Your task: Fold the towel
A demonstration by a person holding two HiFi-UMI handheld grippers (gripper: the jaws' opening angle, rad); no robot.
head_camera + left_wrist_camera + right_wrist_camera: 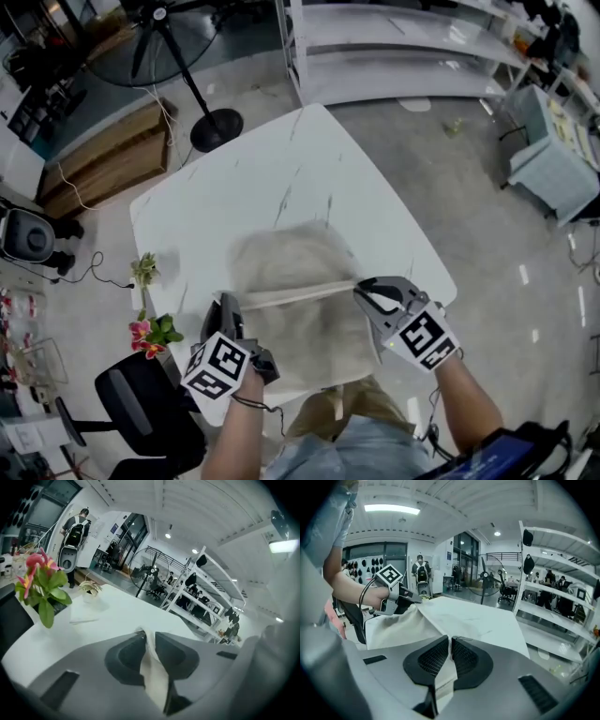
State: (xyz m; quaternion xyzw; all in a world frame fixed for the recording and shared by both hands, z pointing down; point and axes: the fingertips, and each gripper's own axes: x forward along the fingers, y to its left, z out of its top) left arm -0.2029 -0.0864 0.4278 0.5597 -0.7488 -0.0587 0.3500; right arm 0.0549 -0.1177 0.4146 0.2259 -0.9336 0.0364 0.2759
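A beige towel (pixel 291 272) lies on the white marble table (pixel 262 169), its near part blurred. One edge is stretched taut between my two grippers above the table's near side. My left gripper (pixel 228 305) is shut on the left end of that edge. In the left gripper view the towel (pixel 154 672) fills the gap between the pads of the left gripper (pixel 146 637). My right gripper (pixel 364 289) is shut on the right end. The right gripper view shows the right gripper (pixel 450 641) pinching cloth, and the towel (pixel 403 625) running across to the left gripper (pixel 405 595).
Pink flowers (pixel 150 333) and a small potted plant (pixel 143 270) stand at the table's left edge. A black chair (pixel 141 403) sits at the near left. A fan stand (pixel 216 127) and white shelving (pixel 403 47) are beyond the table.
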